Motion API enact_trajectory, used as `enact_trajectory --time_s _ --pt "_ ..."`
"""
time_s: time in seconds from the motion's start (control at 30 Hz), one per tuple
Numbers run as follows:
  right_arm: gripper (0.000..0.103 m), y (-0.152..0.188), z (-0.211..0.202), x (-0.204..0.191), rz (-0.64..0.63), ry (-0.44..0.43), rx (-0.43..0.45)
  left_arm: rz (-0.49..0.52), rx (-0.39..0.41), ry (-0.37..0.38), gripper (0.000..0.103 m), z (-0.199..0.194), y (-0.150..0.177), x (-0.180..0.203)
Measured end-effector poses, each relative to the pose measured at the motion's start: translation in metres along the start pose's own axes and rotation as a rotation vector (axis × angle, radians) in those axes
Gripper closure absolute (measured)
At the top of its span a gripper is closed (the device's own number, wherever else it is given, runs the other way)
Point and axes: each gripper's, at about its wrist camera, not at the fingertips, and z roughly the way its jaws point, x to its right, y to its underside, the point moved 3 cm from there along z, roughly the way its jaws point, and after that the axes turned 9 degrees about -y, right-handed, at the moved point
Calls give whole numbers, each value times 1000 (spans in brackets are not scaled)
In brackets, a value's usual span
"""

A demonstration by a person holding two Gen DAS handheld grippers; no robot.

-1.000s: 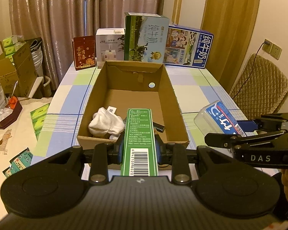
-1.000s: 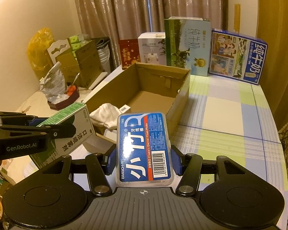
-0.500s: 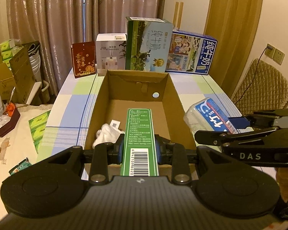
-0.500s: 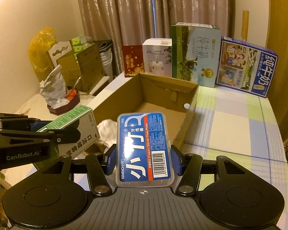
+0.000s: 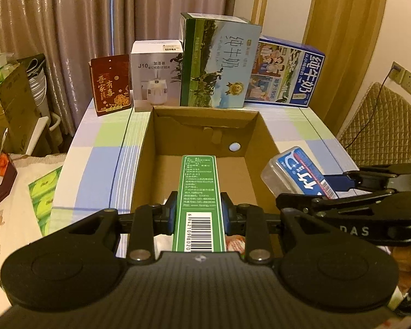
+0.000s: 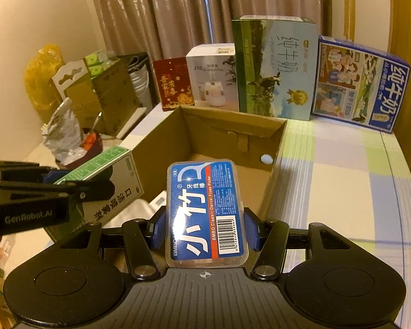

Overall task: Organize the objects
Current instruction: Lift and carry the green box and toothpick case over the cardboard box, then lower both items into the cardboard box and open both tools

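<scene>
Carrying both items over the open cardboard box (image 5: 205,148) at frame centre on the checked tablecloth (image 6: 342,181). Left gripper (image 5: 198,216) clamps a green carton (image 5: 198,194); right gripper (image 6: 205,230) clamps a floss-pick case (image 6: 205,208). Lowering inside, probably beside something white, comes next. Curtains (image 5: 68,13) fill the upper frame.

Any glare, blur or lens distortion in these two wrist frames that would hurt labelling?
Left wrist view: warm dim light, strong fisheye bending at the edges; the green box barcode reads sharp. Right wrist view: same orange cast, a small glare spot on the floss pick case; the cardboard box is slightly soft.
</scene>
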Motion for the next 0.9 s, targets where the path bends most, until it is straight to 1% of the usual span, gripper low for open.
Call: enact_trajectory --time_s 0.27,0.5,0.57,0.63,0.67,0.7,0.9 --pt "50 -17 31 21 -28 31 -27 3 -35 15 78 56 -20 -1" --pt "50 -24 51 39 -31 49 -42 26 -42 18 78 87 -29 5" --pt "50 -25 53 43 -30 50 -40 24 -36 18 78 93 -32 6" --pt "50 -26 54 43 -35 48 -37 15 -13 29 77 96 -34 6" --pt "50 -26 54 43 -34 47 -35 4 -7 31 70 98 -36 5" --pt "50 -27 54 43 -33 46 -34 -4 -6 24 68 98 -36 4" --pt "50 -28 52 44 -30 36 -29 -23 15 0 68 90 -37 -4"
